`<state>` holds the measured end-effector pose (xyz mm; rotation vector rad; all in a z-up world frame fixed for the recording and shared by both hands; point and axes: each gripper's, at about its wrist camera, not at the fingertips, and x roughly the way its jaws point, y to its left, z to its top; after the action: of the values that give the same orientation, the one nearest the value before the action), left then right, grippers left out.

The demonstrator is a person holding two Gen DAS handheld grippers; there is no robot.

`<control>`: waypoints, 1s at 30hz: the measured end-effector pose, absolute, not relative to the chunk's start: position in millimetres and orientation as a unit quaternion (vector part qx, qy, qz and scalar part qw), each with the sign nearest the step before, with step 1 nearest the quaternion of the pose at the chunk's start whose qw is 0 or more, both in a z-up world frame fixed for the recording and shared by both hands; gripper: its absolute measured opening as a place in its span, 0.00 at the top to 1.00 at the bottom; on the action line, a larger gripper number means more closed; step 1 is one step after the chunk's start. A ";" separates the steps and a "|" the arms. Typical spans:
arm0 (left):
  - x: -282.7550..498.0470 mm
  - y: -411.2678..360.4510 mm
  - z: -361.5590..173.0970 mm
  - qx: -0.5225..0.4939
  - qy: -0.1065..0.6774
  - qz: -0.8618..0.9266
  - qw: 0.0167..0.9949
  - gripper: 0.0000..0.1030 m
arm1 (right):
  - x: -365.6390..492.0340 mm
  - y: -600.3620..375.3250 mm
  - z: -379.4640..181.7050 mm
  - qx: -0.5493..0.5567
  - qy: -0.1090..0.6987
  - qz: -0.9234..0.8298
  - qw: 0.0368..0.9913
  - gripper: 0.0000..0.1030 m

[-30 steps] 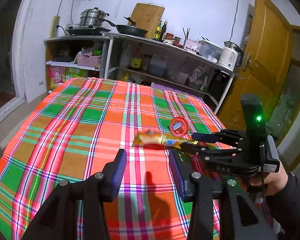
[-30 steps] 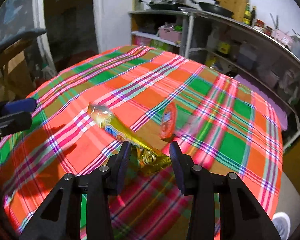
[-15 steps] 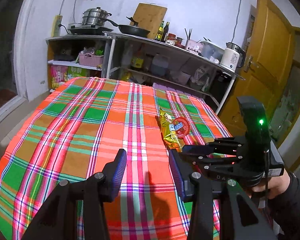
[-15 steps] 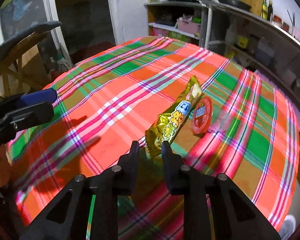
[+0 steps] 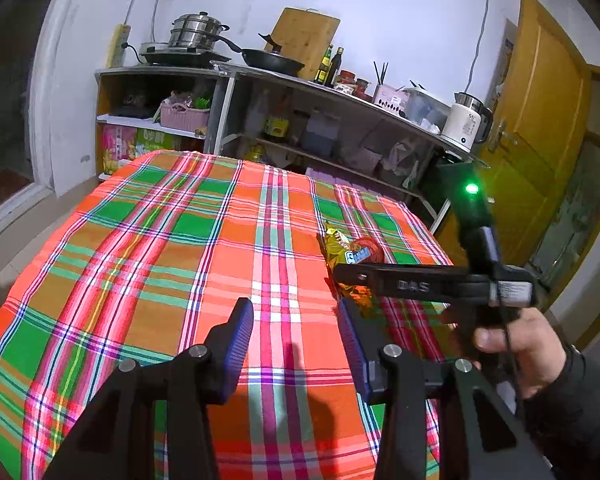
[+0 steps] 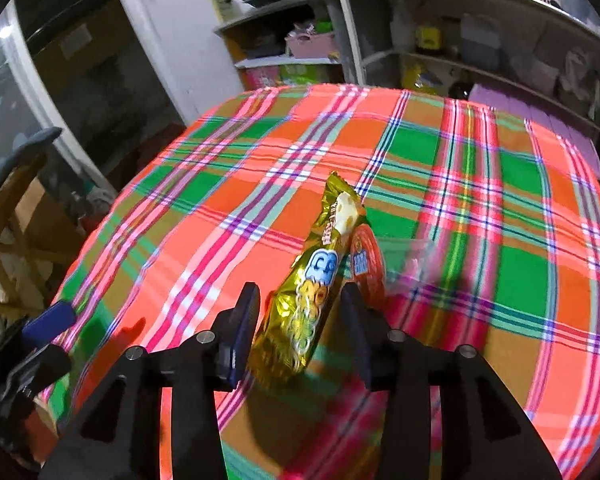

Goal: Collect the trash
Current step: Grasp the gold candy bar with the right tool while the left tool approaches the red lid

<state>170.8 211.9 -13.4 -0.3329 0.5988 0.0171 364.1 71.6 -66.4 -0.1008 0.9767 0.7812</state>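
On a plaid tablecloth (image 6: 440,184), a gold snack wrapper (image 6: 312,280) between the just-reopened, non-gripping jaws of the right gripper (image 6: 300,320), a red round lid (image 6: 366,260) touching at three o'clock; left gripper (image 5: 296,334) parted, empty.

A plaid cloth (image 5: 148,264) in orange, green and pink covers the desk, and behind it, toward twelve o'clock, a long shelf unit (image 5: 228,80) against the white wall carries a steamer pot (image 5: 194,32), a black pan (image 5: 274,58), a wooden cutting board (image 5: 304,36) and a white kettle (image 5: 466,122), with a yellow door (image 5: 540,120) at two o'clock.
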 end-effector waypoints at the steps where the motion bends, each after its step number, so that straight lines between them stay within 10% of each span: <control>1: 171.0 212.0 -14.2 -0.163 0.294 0.008 0.942 0.58 | 366.4 75.9 -69.2 -0.047 0.460 0.365 0.808 0.59; 6: 173.0 211.2 -16.4 -0.162 0.300 0.008 0.940 0.58 | 367.2 81.5 -73.6 -0.050 0.462 0.364 0.807 0.83; 30: 280.7 143.7 -2.2 -0.093 0.349 -0.068 0.930 0.44 | 314.0 -72.3 -21.5 0.020 0.396 0.330 0.856 0.85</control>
<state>280.7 143.7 -2.2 -0.1899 0.7154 -0.1399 314.0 -72.3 -21.5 0.0412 0.8328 0.6945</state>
